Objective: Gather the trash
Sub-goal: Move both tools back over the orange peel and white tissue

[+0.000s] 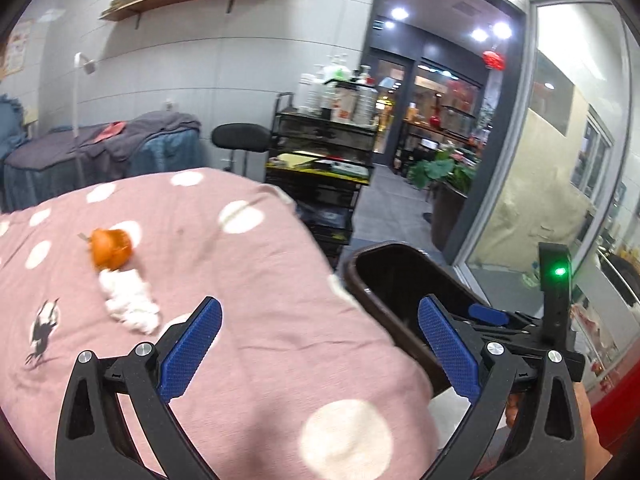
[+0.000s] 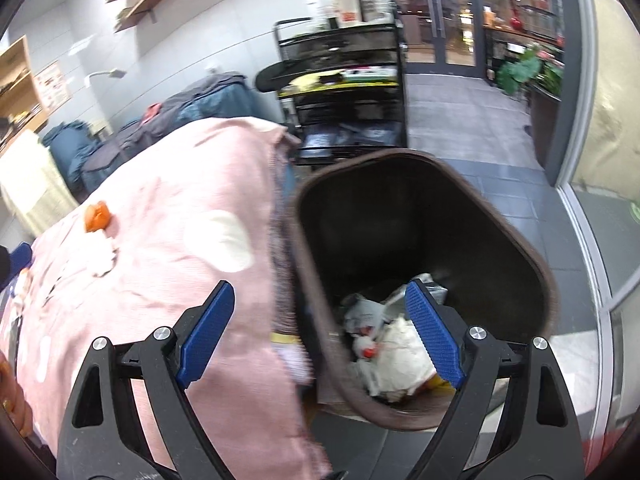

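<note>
- A pink dotted blanket (image 1: pixel 248 280) covers the bed; a black cart (image 1: pixel 320 152) stands beyond it, near glass doors.
- A brown bin (image 2: pixel 532 264) sits just beside the bed's edge, with crumpled trash (image 2: pixel 400 348) inside.
- The left gripper (image 1: pixel 320 348) and right gripper (image 2: pixel 320 332) have their fingers spread wide, holding nothing.
- On the blanket, well apart from the bin, an orange cup (image 1: pixel 111 249) lies tipped, touching white tissue (image 1: pixel 130 302).

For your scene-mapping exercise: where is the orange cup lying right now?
In the left wrist view the orange cup lies on its side at the left of the pink dotted blanket, touching a white crumpled tissue, well away from the brown trash bin.
</note>
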`<state>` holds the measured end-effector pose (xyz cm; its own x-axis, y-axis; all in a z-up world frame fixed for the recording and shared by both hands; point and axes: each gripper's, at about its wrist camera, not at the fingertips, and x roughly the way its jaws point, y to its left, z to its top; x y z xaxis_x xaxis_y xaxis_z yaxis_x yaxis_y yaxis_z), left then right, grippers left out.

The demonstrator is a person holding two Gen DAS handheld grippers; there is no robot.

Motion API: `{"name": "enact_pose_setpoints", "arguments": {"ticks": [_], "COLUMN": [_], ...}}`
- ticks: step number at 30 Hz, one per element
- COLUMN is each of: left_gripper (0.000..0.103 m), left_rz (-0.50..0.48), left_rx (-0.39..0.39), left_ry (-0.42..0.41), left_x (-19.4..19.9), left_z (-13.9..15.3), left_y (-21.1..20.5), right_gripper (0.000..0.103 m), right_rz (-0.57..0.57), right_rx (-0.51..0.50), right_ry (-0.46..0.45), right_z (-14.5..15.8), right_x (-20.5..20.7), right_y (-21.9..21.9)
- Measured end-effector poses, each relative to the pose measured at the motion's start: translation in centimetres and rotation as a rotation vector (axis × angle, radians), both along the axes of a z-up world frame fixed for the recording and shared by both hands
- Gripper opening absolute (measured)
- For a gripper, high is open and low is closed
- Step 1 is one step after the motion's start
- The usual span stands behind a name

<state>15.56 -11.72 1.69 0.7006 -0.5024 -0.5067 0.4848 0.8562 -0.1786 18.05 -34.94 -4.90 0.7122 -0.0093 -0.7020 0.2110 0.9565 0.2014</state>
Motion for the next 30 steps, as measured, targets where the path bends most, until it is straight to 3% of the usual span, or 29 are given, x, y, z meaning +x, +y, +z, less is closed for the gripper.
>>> {"name": "enact_pose_setpoints", "arguments": {"ticks": [15, 20, 30], "left_gripper": [0.097, 0.097, 0.097], "left_rz": [0.268, 0.340, 0.475], "left_rx": [0.045, 0.024, 0.071], "left_ry": [0.044, 0.067, 0.078], "left_x": [-0.1, -0.6, -1.0], "left_z": [-1.8, -2.3, -3.2], "left_y": [10.9, 14.6, 20.8], "right_gripper": [0.089, 0.089, 0.089], "right_rz": [0.275, 0.380, 0.561], "right_rx": [0.030, 0.040, 0.039], "right_ry": [-0.046, -0.045, -0.017], "right_z": [2.8, 3.4, 3.8], "right_x": [3.3, 4.7, 7.5], "right_y": [9.8, 13.8, 21.5]}}
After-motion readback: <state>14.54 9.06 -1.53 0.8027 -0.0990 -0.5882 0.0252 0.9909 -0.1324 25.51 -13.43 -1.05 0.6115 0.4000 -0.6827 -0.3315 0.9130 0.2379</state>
